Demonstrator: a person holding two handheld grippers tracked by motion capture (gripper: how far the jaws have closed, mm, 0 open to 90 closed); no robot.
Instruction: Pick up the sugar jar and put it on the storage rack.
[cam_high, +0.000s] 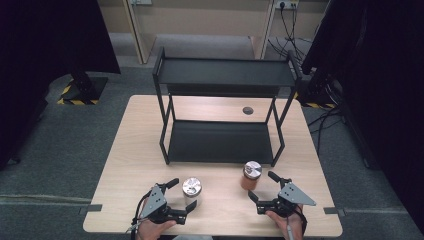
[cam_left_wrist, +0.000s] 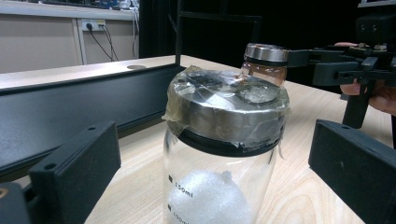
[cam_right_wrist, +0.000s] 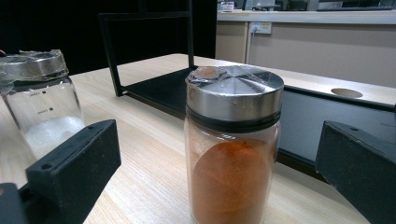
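Note:
A glass jar of white powder (cam_high: 192, 190) (cam_left_wrist: 224, 140), its steel lid taped over, stands upright on the table (cam_high: 135, 150) at the front left. My left gripper (cam_high: 182, 194) (cam_left_wrist: 217, 158) is open around it, one jaw on each side with a gap between each jaw and the glass. A jar of orange powder (cam_high: 251, 175) (cam_right_wrist: 233, 149) with a steel lid stands upright to the right. My right gripper (cam_high: 261, 186) (cam_right_wrist: 219, 158) is open around that jar, its jaws apart from the glass. The orange jar (cam_left_wrist: 264, 63) and the white jar (cam_right_wrist: 39, 100) each appear behind in the other gripper's view.
A black two-tier metal rack (cam_high: 220, 142) stands at the middle and back of the table, both shelves bare. A round cable hole (cam_high: 247, 110) lies behind it. Bare wood runs between the jars and along both sides of the rack.

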